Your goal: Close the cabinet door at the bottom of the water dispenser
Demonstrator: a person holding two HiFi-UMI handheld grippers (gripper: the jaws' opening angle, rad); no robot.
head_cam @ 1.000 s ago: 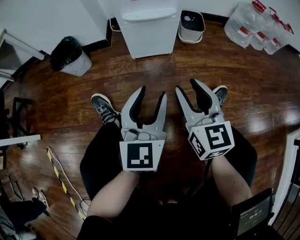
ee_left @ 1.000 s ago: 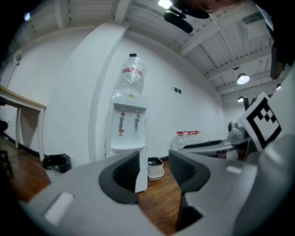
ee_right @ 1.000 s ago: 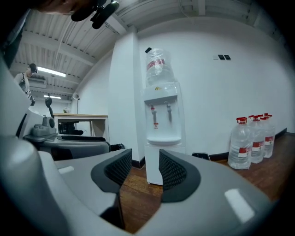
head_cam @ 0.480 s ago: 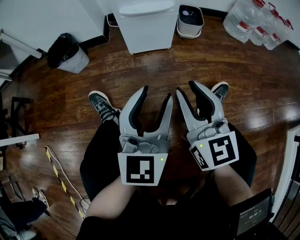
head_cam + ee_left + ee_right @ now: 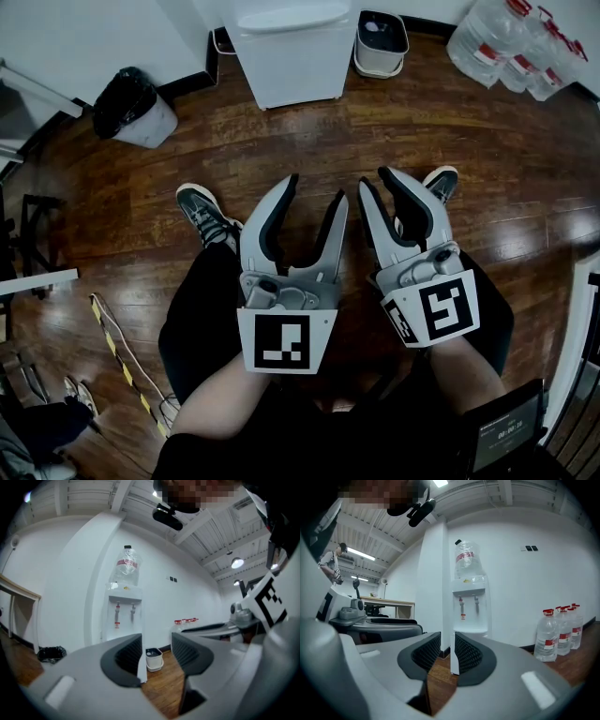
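The white water dispenser (image 5: 286, 52) stands against the far wall, with a bottle (image 5: 125, 571) upside down on top. Its lower cabinet (image 5: 452, 663) shows only as a white strip between the jaws in both gripper views, so I cannot tell how the door stands. My left gripper (image 5: 314, 187) is held level above the person's lap, open wide and empty. To its right, my right gripper (image 5: 377, 180) has its jaws closing to a narrow gap, with nothing between them. Both point at the dispenser from some way off.
A small white bin (image 5: 380, 42) sits right of the dispenser. A black-bagged waste bin (image 5: 136, 108) stands at the left. Several large water bottles (image 5: 511, 47) cluster at the far right. Bare wood floor (image 5: 309, 141) lies between the person's shoes and the dispenser.
The right gripper's jaws have drawn much closer together. Both grippers have come up slightly towards the camera. The left jaws stay as wide as before.
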